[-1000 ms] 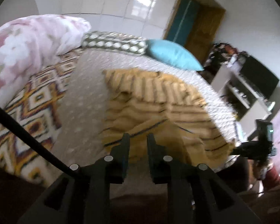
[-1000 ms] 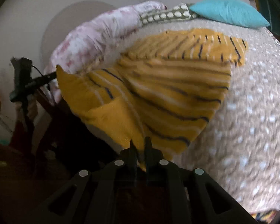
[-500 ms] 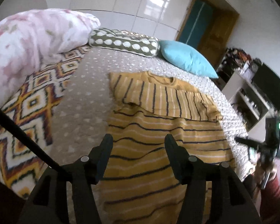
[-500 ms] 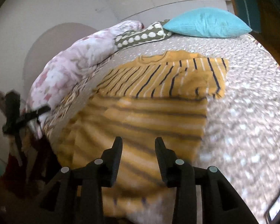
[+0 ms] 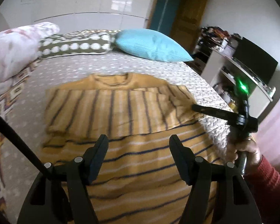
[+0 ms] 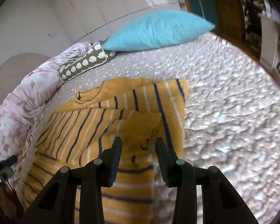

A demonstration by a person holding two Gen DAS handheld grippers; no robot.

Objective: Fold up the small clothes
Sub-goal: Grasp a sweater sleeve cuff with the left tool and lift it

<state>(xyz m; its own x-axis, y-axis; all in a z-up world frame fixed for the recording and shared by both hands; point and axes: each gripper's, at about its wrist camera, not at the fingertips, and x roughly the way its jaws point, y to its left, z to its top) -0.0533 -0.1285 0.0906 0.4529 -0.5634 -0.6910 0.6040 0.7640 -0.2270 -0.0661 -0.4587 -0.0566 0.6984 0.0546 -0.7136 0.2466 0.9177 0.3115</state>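
Yellow striped shirt [image 5: 132, 123] lies spread on the bed [image 5: 69, 71], collar toward the pillows, both sleeves folded in across the chest so their stripes run crosswise to the body stripes. Lower hem reaches the near edge of the bed. Left tongs [image 5: 138, 145] hang over the shirt's lower half, jaws wide apart, nothing between them. Right tongs [image 6: 138, 145] likewise apart and empty, over the shirt's right side, just near the folded sleeve cuff; whether the tips touch the cloth cannot be told. In the left wrist view the right tongs show at the right edge of the shirt, held by a hand [image 5: 246, 149] in a red sleeve, green light lit on the handle. Bed cover is grey with white dots. At the head of the bed: a blue pillow [image 5: 149, 44], beside it an olive pillow with white dots [image 5: 74, 45], and a pink flowered blanket [image 5: 15, 50] bunched along the left side. A patterned rug-like cloth [image 5: 7, 93] lies under that blanket. White shelf with a dark screen [image 5: 252, 63] stands right of the bed.
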